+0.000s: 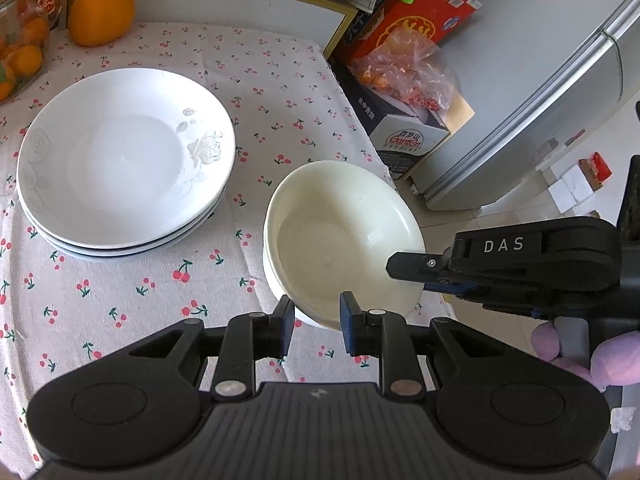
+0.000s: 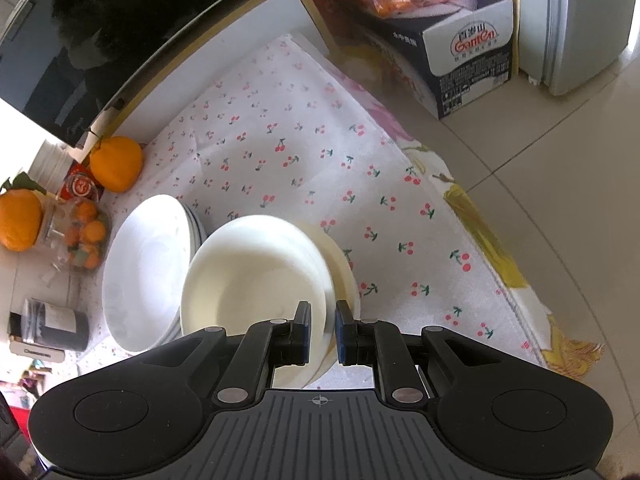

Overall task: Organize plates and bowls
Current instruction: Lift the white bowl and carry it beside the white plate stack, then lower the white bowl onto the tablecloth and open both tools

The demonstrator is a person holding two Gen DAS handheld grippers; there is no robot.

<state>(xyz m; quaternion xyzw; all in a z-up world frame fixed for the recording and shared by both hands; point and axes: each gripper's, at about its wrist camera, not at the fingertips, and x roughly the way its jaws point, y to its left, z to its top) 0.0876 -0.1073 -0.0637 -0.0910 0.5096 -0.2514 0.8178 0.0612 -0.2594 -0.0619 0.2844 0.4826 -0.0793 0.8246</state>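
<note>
In the left wrist view, our left tongs (image 1: 316, 326) sit at 6 o'clock, pads apart, straddling the near rim of the bowls (image 1: 340, 240); whether the pads press the rim we cannot tell. The bowls, cream and nested, stand at the cloth's (image 1: 120, 292) edge at centre-right. Our right tongs (image 1: 404, 270) enter from 3 o'clock, fingers pinched on the top bowl's rim. The plates (image 1: 124, 160), a white stack with a rose print, rest at 10 o'clock, near the bowls but apart. An orange (image 1: 101, 12) stands at 11 o'clock, a jar (image 1: 20, 40) of small fruit at the far left. Boxes (image 1: 404, 120) with a plastic bag stand at 1 o'clock, beside a fridge (image 1: 560, 100).

In the right wrist view, our right tongs (image 2: 323, 330) at 6 o'clock clamp the top bowl's (image 2: 252, 280) rim between narrow-set pads. This bowl sits tilted over a second bowl (image 2: 344, 276). The plates (image 2: 144, 272) lie at 9 o'clock, overlapped by the bowl in this view. Two oranges (image 2: 116, 164) sit at 10 o'clock.
</note>
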